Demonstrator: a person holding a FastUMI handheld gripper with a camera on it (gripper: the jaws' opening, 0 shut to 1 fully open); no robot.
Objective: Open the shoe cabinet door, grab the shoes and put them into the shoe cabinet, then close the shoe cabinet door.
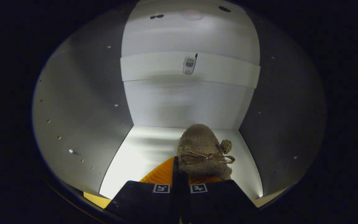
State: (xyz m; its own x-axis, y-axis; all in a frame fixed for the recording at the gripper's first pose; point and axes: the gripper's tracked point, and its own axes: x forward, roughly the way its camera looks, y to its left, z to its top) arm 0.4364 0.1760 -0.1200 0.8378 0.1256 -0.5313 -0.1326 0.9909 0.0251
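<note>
A fuzzy brown shoe point(202, 143) with a thin bow, a small pom-pom and an orange inside sits on the white floor point(135, 155) of the shoe cabinet, toe toward the back wall. My gripper point(179, 183) is inside the cabinet, just behind the shoe. Its two fingers are pressed together on the shoe's rear rim, with a thin edge of the shoe between them. Whether the sole rests fully on the floor is hidden by the fingers.
The cabinet's back wall point(188, 102) is close ahead and carries a horizontal rail with a small metal fitting point(190, 64). Grey side walls point(82, 109) with rows of small holes close in left and right. Bare shelf floor lies left of the shoe.
</note>
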